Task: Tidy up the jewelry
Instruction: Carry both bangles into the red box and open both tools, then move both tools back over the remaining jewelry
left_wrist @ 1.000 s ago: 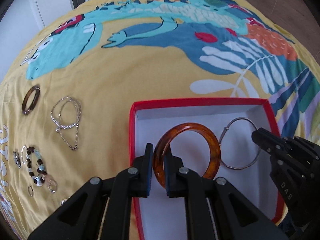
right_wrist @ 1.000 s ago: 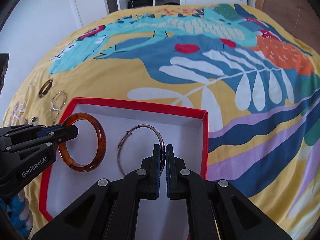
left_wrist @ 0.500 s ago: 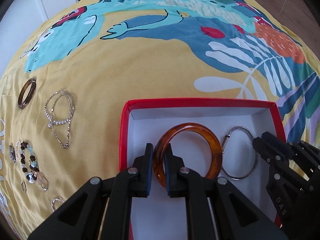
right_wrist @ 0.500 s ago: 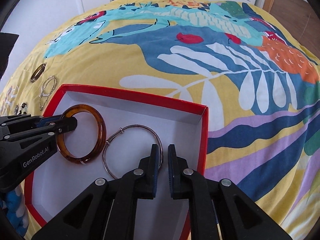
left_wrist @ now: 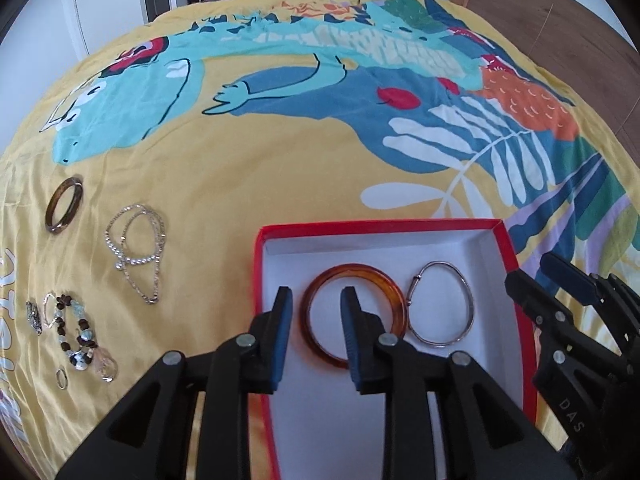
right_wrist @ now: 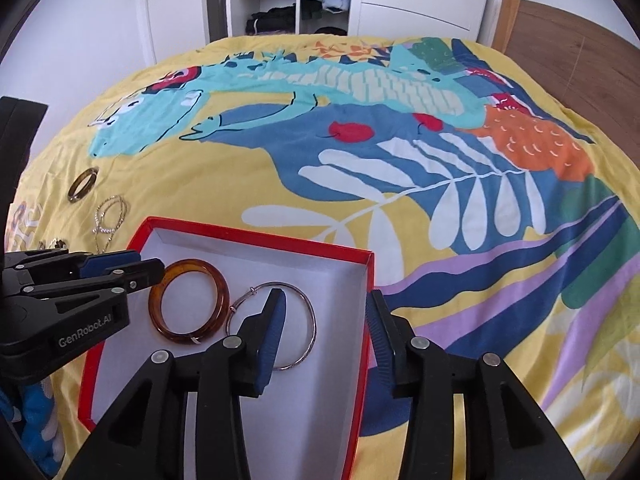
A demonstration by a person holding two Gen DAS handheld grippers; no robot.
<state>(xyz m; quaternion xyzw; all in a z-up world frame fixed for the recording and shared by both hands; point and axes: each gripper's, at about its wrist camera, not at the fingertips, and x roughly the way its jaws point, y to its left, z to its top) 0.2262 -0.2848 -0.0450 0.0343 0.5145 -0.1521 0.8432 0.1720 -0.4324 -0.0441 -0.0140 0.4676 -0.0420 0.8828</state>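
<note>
A translucent amber plastic bangle (left_wrist: 354, 316) and a thin silver wire bangle (left_wrist: 442, 304) lie flat, side by side, on the white floor of a shallow red-rimmed cardboard box (left_wrist: 380, 227) set on a yellow patterned bedspread (left_wrist: 240, 168). The left gripper (left_wrist: 316, 320) hangs above the amber bangle with jaws spread, gripping nothing; the right gripper (right_wrist: 326, 320) is likewise parted and empty over the box's right wall. The amber bangle looks rigid, light and glossy, best pinched across its band. Outside the box wait a dark brown bangle (left_wrist: 64, 210), a limp silver chain necklace (left_wrist: 138, 248) and a beaded bracelet (left_wrist: 76, 330), which would probably sag and slip if taken at one end.
</note>
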